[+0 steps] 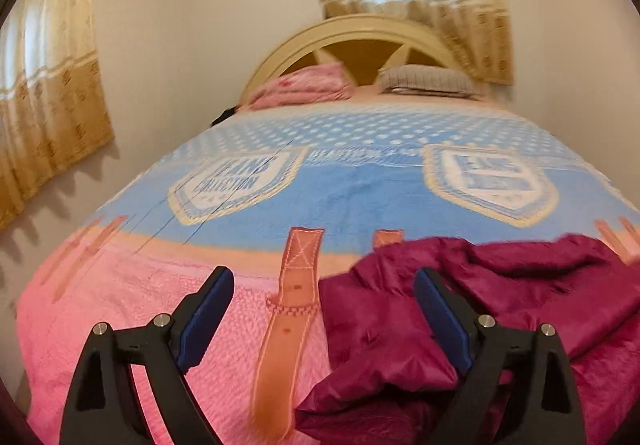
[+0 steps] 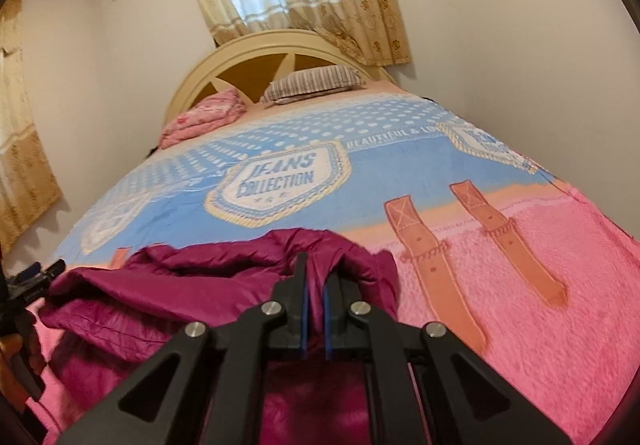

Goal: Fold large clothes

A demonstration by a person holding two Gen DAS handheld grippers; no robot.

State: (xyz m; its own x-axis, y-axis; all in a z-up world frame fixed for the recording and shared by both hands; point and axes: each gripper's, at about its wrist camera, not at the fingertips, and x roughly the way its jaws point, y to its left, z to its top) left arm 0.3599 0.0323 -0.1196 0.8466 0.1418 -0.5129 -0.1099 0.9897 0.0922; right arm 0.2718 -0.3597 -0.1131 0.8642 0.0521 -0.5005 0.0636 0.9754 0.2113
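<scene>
Right tongs (image 2: pixel 316 287) clamped narrow on a fold of the magenta padded jacket (image 2: pixel 224 277), fabric pinched between the blue pads (image 2: pixel 305 309). Left tongs (image 1: pixel 324 305) spread wide, nothing between them, hovering just left of the jacket's edge. The jacket sits crumpled on the pink near end of the bed blanket (image 1: pixel 120 305), well short of the pillows.

Step, as I judge it: laying the garment out before any fold. Next move calls for the left tongs to catch a free edge and pull it flat against the right.

Orientation: the heap runs roughly across the bed; collar, hem and sleeves can't be told apart.
</scene>
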